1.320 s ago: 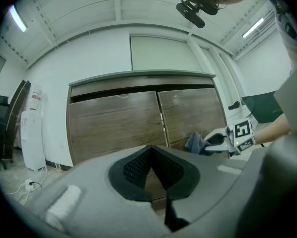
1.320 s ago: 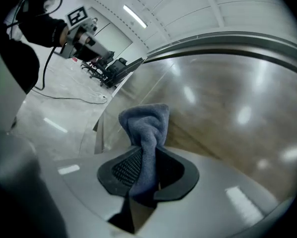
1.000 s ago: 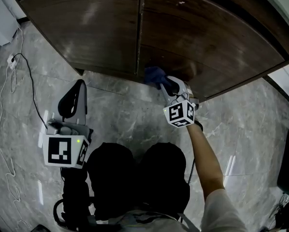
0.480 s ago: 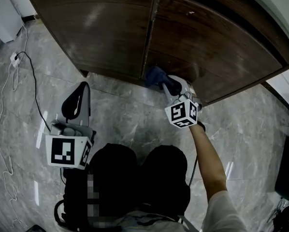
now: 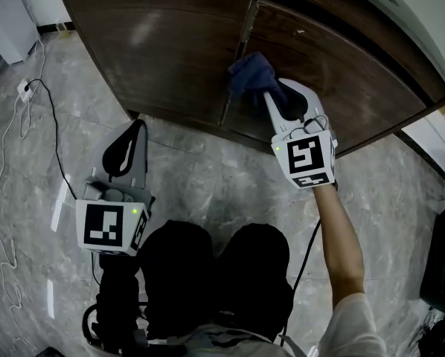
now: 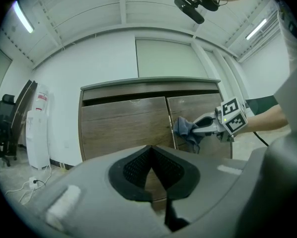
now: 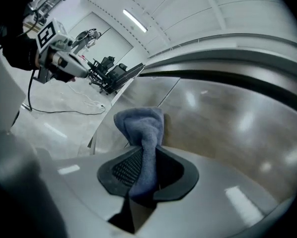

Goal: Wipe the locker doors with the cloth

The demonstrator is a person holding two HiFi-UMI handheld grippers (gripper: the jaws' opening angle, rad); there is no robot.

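The right gripper [image 7: 143, 177] has its 2 jaws pinched on a blue cloth [image 7: 141, 128]. They hold only a thin, twisted part of it, and the rest sticks out past the tips in a soft lump. That lump sits up on the right door [image 5: 341, 73], close to the gap [image 5: 246, 28] where the 2 locker doors meet. It looks like it touches the wood, but I cannot be sure. Since the hold is on such a small bit, a hard rub could pull the cloth out, and it would fall to the floor [image 5: 207, 177]. The lump is small too, so if the gripper pushes in too far or tips over, its hard end could hit the wood and scratch it. A loose corner could also catch in the gap and get stuck there. With so little cloth on the wood, each wipe cleans only a thin line, so spots could get missed on both this door and the left door [image 5: 170, 43]. The left gripper [image 6: 151, 170] hangs low, well away from the doors, with its jaws pressed together on nothing. Out to the left a cable [image 5: 47, 125] lies on the floor, and a step that way could trip the person.
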